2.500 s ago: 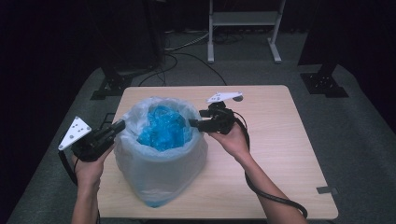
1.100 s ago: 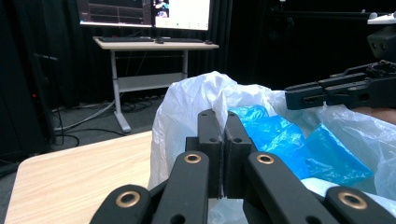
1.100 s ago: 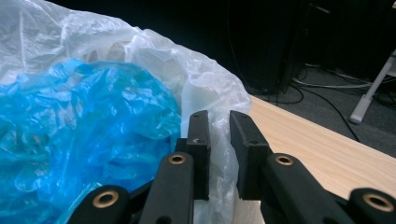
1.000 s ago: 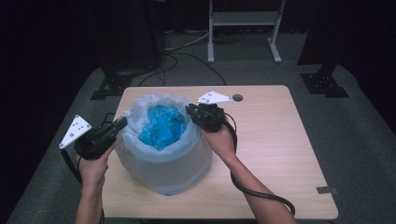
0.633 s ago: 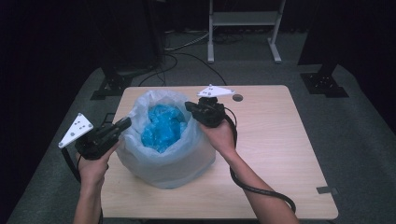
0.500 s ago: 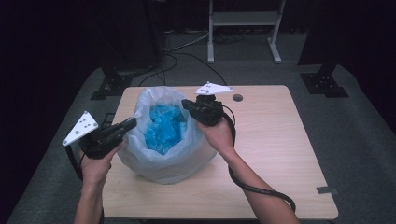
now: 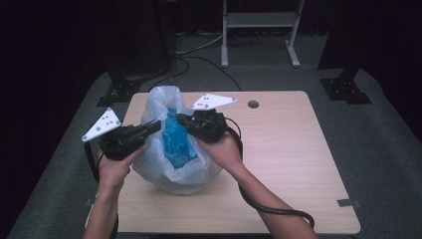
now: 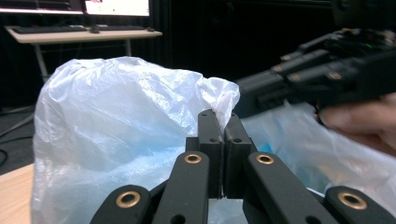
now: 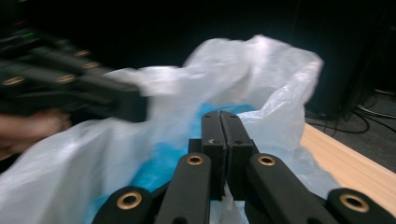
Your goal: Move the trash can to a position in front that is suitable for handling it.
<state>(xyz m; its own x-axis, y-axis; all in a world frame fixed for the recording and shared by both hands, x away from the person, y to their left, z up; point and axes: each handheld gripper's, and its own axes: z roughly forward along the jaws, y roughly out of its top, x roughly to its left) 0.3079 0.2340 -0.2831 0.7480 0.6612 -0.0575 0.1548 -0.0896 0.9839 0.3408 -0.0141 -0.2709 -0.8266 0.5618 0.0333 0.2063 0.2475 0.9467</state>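
High view: a translucent white plastic bag (image 7: 171,149) stands on the left half of a light wooden desk (image 7: 293,159), its top pulled upward toward the far edge, with a crumpled blue mass (image 7: 177,142) showing through the opening. The left gripper (image 7: 155,125) meets the bag's rim from the person's left, the right gripper (image 7: 180,118) from the right, and the two tips sit close together over the opening. A small round hole (image 7: 253,104) marks the desk near its far edge. Each gripper carries a pale three-cornered plate.

Left gripper view: the fingers (image 8: 210,135) are clenched, pinching a fold of the white bag (image 8: 116,135) at their tips. The other gripper (image 8: 322,77) and a hand cross the upper right.

Right gripper view: the fingers (image 9: 212,135) are likewise clenched on the bag's rim, film bunching between their bases. The blue mass (image 9: 163,163) lies inside the bag (image 9: 261,79) just beyond them, the left gripper (image 9: 107,100) is blurred at left, and the desk (image 9: 359,163) shows at right.
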